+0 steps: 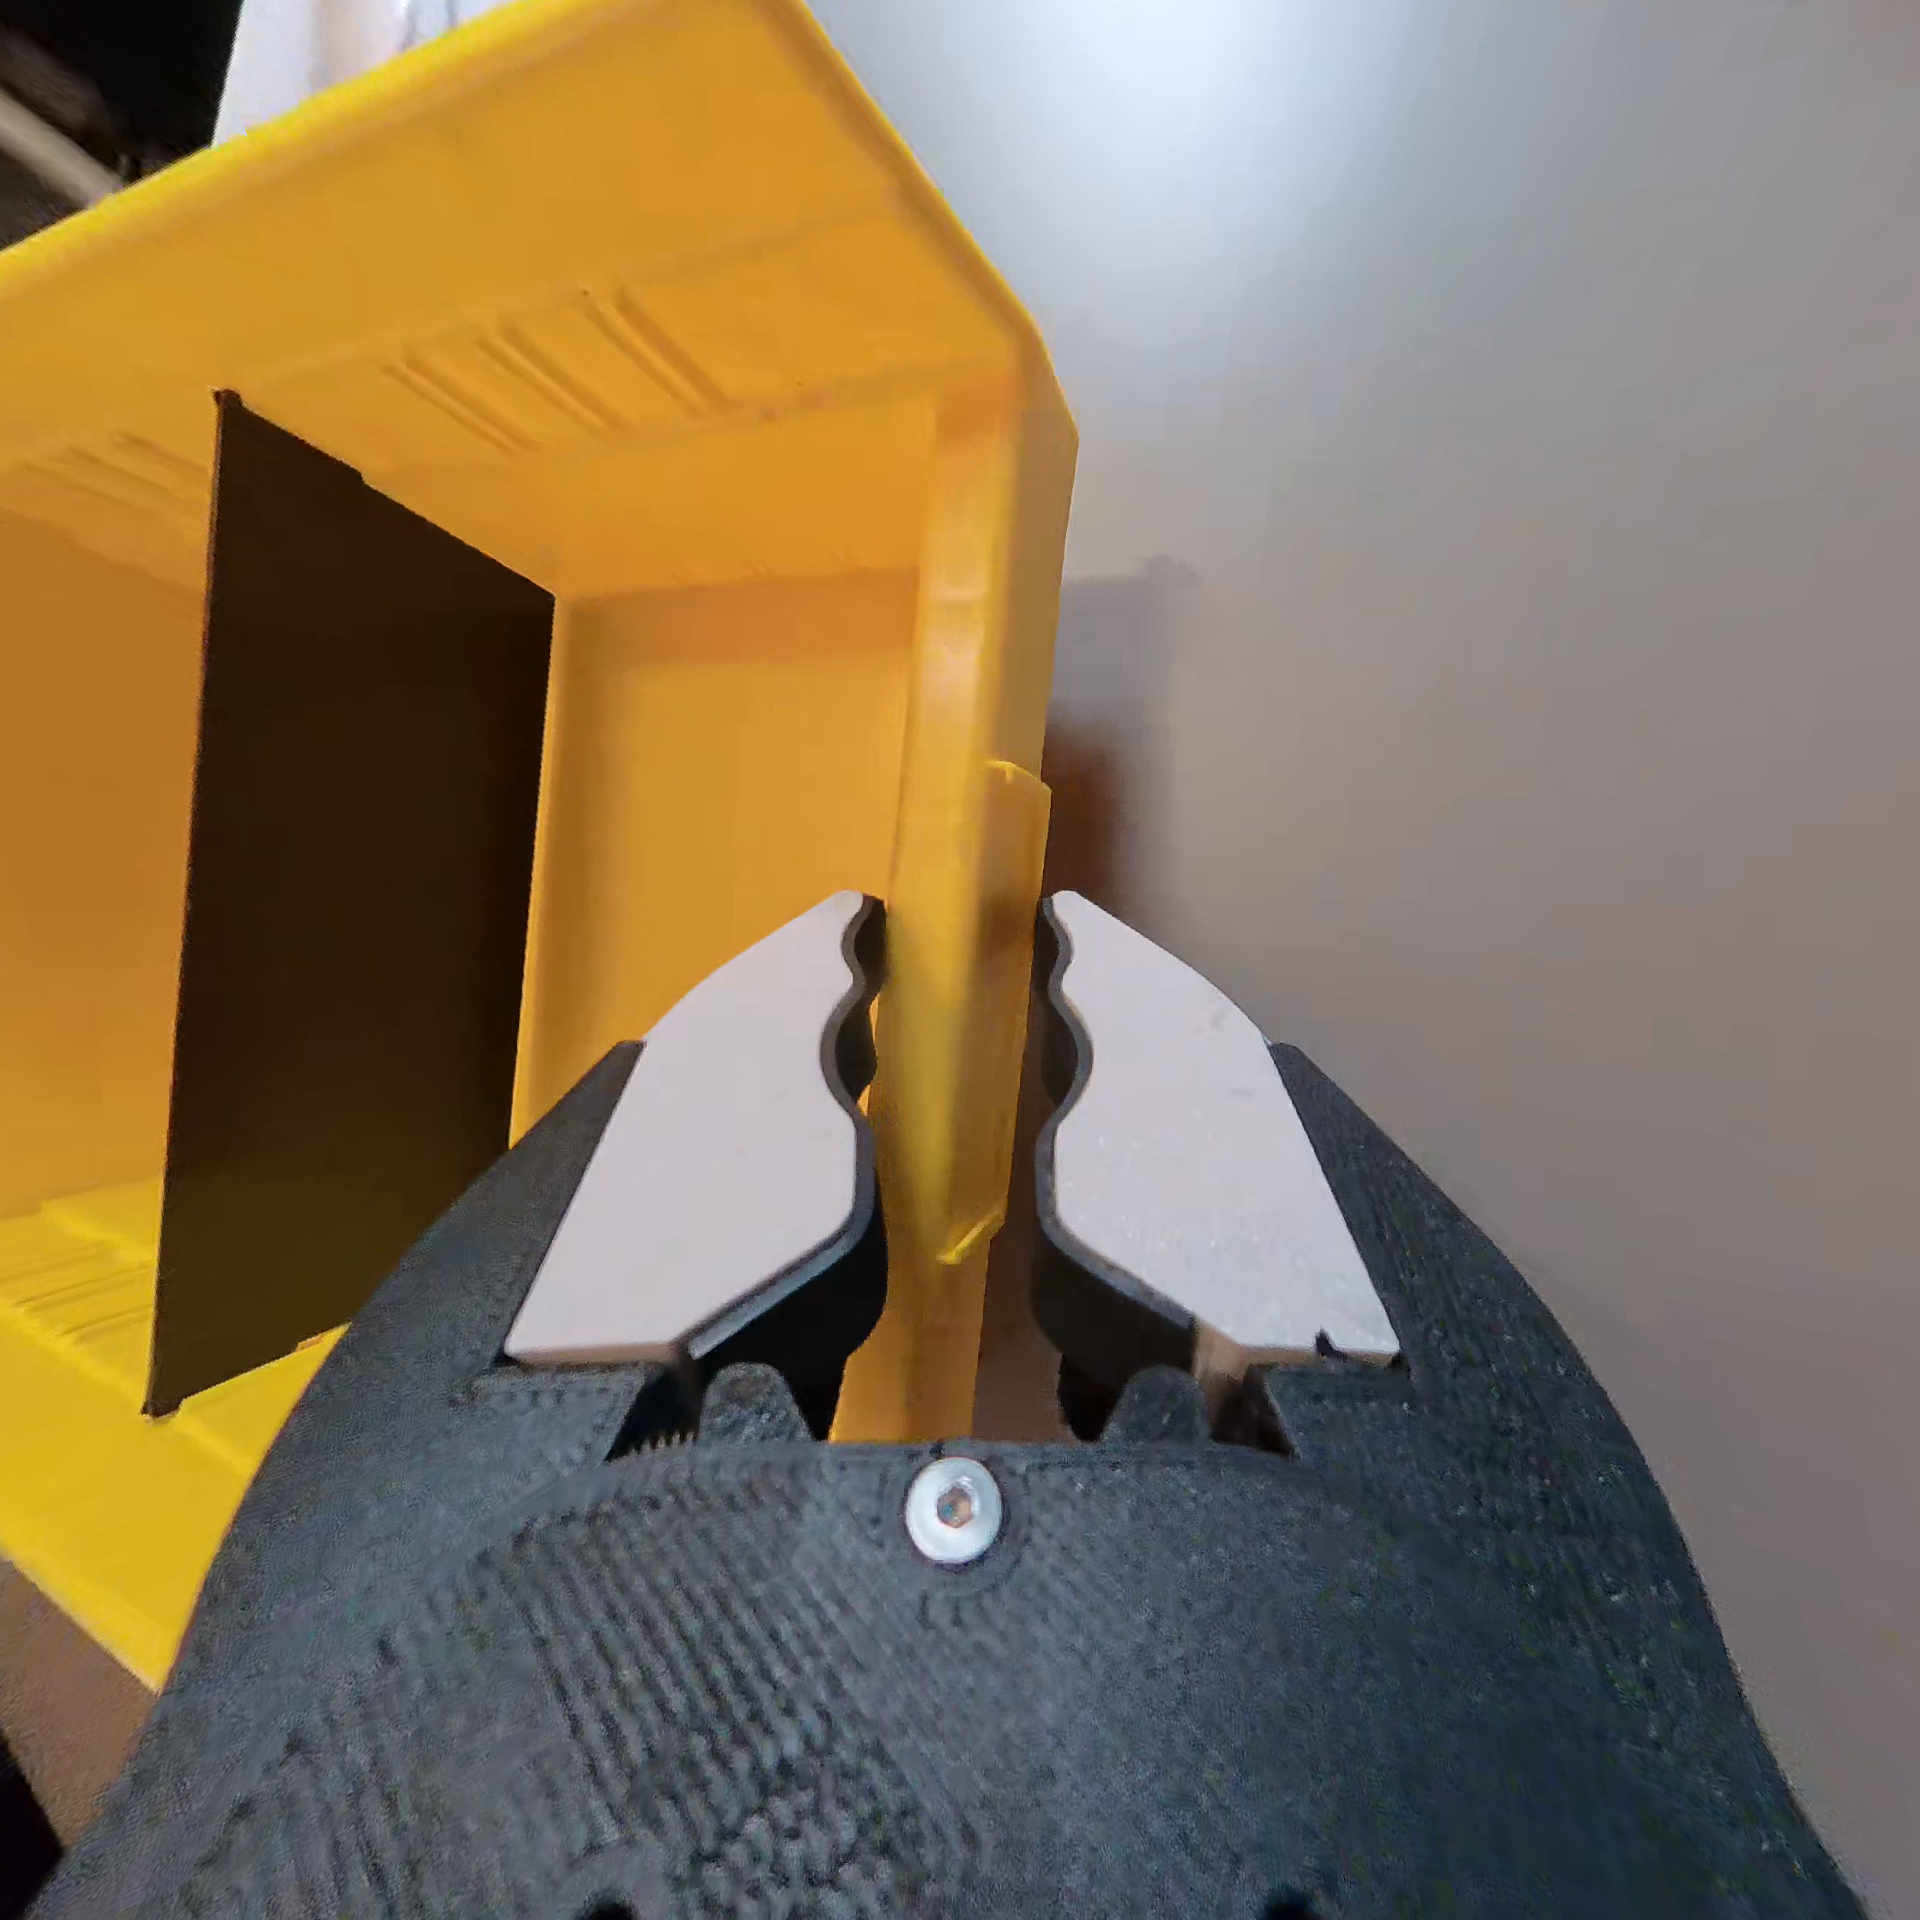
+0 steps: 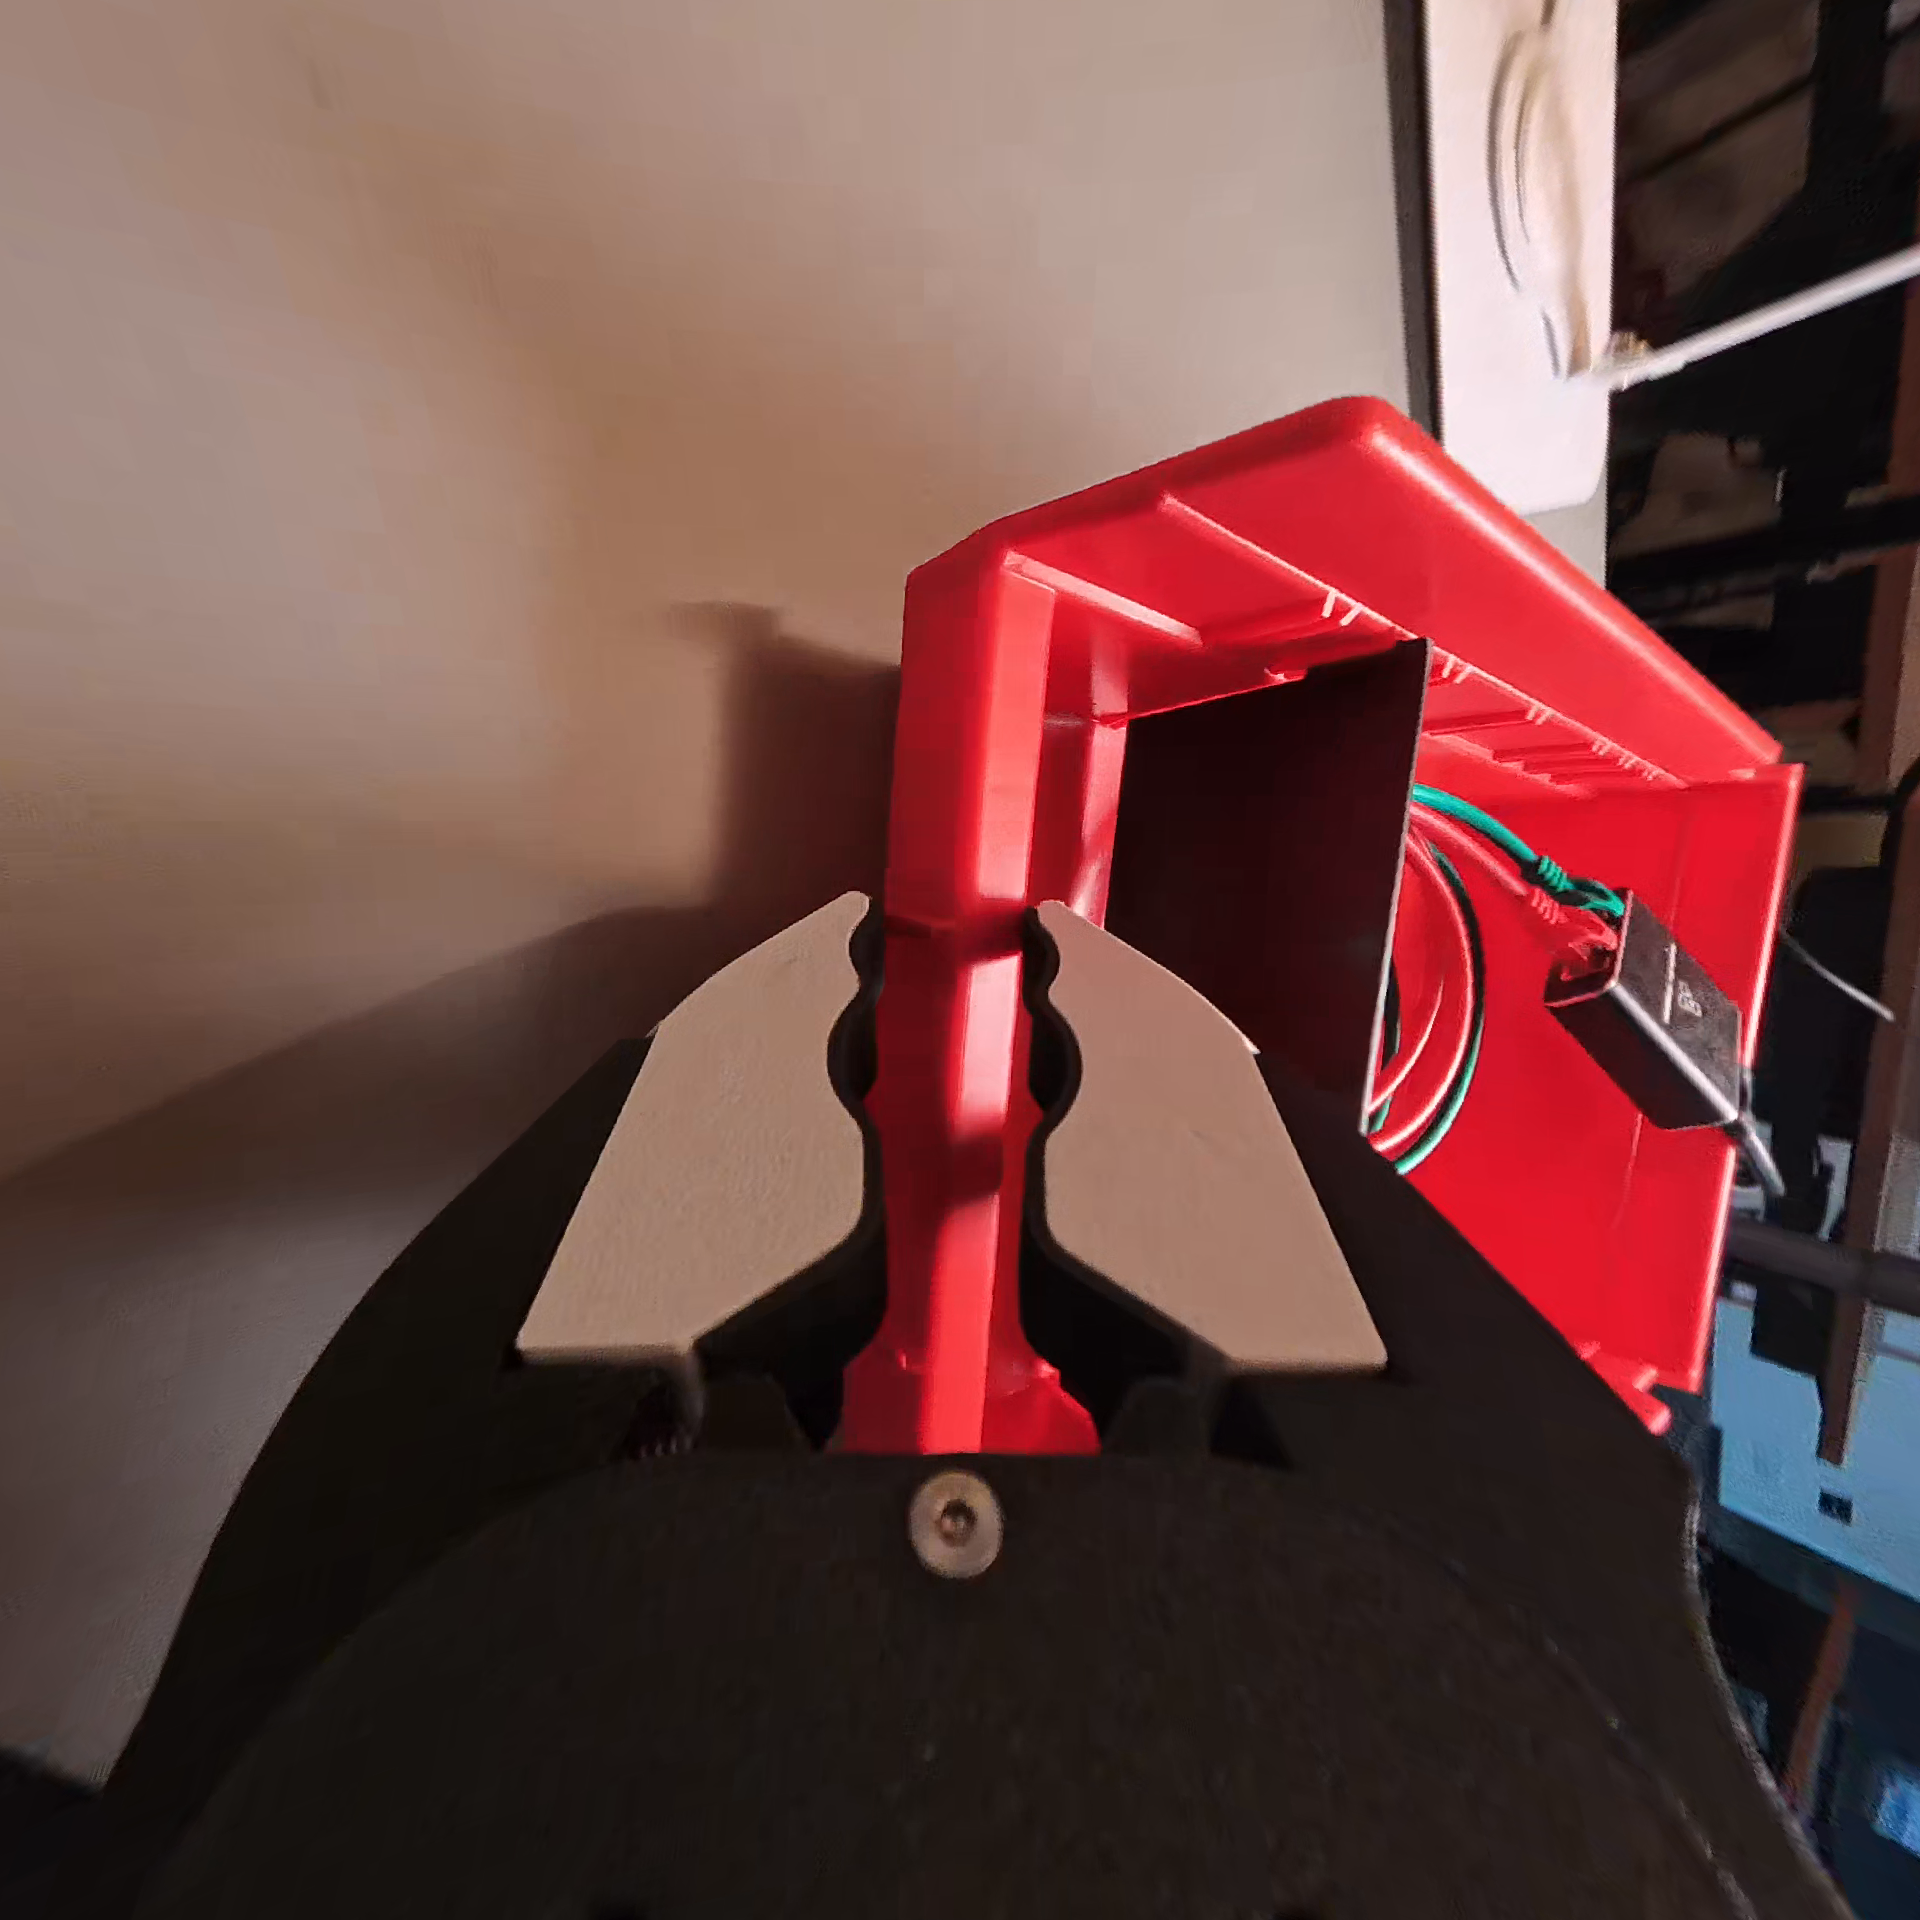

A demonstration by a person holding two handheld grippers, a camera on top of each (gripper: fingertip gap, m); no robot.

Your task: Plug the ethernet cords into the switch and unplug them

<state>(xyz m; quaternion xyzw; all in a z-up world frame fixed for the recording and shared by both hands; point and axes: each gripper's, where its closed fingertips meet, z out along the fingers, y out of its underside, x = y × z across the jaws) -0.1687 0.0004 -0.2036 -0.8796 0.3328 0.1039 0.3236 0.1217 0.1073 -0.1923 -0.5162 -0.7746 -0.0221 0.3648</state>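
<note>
My left gripper [image 1: 956, 920] is shut on the side wall of a yellow plastic bin [image 1: 623, 312], one finger inside and one outside. A black divider [image 1: 353, 831] stands inside that bin. My right gripper [image 2: 951, 920] is shut on the side wall of a red plastic bin [image 2: 1351, 499], which also holds a black divider [image 2: 1268, 852]. Behind that divider lie a small black module [image 2: 1652, 1029] and thin red and green wires [image 2: 1455, 831]. No switch shows in either view. A white cable [image 2: 1766, 322] runs at the top right of the right wrist view.
Both bins rest on a pale grey surface [image 1: 1507, 623], which also shows in the right wrist view [image 2: 416, 416]. A white moulded object [image 2: 1517, 208] lies beyond the red bin at the surface's edge. Dark shelving [image 2: 1818, 623] fills the far right.
</note>
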